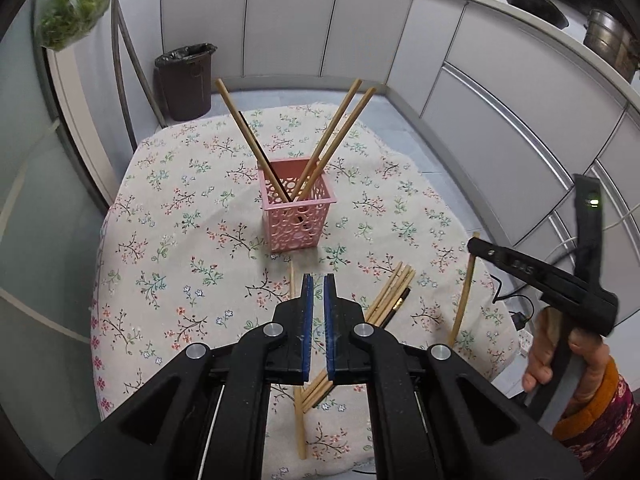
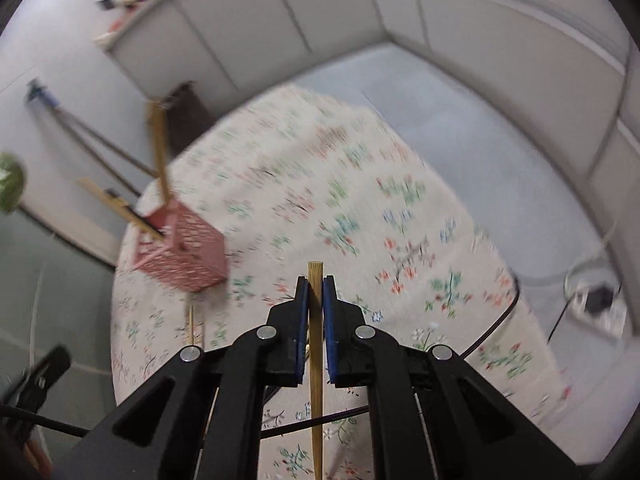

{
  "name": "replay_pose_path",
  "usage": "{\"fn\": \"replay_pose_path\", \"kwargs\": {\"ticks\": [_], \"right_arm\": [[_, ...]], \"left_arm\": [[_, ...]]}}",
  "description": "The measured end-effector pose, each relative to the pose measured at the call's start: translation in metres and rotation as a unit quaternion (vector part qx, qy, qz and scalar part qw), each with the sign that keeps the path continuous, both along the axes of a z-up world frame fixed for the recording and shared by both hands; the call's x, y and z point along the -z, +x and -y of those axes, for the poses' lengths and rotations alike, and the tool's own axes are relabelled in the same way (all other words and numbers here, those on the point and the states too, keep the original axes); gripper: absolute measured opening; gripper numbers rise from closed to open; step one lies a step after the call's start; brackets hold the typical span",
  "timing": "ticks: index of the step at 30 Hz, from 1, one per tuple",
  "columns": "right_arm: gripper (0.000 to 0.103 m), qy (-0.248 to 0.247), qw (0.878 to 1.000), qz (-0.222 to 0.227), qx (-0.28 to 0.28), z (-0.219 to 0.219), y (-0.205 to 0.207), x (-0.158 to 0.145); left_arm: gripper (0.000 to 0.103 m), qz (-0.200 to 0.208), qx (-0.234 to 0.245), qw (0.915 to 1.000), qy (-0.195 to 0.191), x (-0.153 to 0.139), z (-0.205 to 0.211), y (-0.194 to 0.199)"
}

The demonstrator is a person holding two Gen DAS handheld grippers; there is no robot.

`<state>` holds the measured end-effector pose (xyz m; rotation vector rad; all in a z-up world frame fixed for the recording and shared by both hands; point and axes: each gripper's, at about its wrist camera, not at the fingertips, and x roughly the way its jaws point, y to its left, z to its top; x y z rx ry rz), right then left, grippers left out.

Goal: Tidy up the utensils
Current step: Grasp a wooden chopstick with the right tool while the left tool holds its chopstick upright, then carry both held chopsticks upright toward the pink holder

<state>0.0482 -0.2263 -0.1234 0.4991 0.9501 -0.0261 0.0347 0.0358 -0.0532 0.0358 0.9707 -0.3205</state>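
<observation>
Chopstick (image 2: 315, 320) is clamped in my right hand-held gripper (image 2: 315, 280), raised off the worktop (image 1: 180, 208); I should tip it upright over the one pink basket (image 1: 296, 216) before letting go. My left hand-held gripper (image 1: 318, 280) is closed, empty. The basket holds three or four; roughly six lie loose.
</observation>
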Motion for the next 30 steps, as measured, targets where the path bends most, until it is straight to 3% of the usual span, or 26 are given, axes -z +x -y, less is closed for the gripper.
{"fn": "replay_pose_path", "kwargs": {"ticks": [3,5,8,11,14,21,24,30], "right_arm": [[0.008,-0.006,0.999,0.023,-0.022,-0.003,-0.011,-0.017],[0.008,-0.004,0.999,0.034,-0.035,-0.006,-0.016,-0.025],[0.008,-0.002,0.998,0.046,-0.051,-0.011,-0.016,-0.032],[0.008,-0.012,0.997,0.050,-0.058,-0.014,-0.018,-0.029],[0.008,-0.005,0.997,0.050,-0.063,-0.010,-0.015,-0.022],[0.008,0.025,0.997,0.032,-0.064,-0.001,-0.001,-0.006],[0.008,0.017,0.996,0.043,-0.074,-0.004,-0.001,-0.011],[0.008,0.010,0.993,0.075,-0.092,-0.006,-0.014,-0.028]], "left_arm": [[0.005,-0.018,-0.002,0.9998,0.000,0.008,-0.001,0.002],[0.007,-0.054,-0.006,0.9985,-0.003,0.025,-0.002,0.016],[0.011,-0.115,-0.031,0.9929,0.002,0.070,-0.003,0.045],[0.013,-0.147,-0.049,0.9874,0.033,0.116,0.006,0.065],[0.013,-0.154,-0.065,0.9846,0.050,0.144,0.013,0.079],[0.014,-0.160,-0.065,0.9814,0.084,0.170,0.029,0.096],[0.007,-0.144,-0.054,0.9824,0.105,0.166,0.034,0.094],[0.005,-0.121,-0.063,0.9867,0.088,0.138,0.011,0.072]]}}
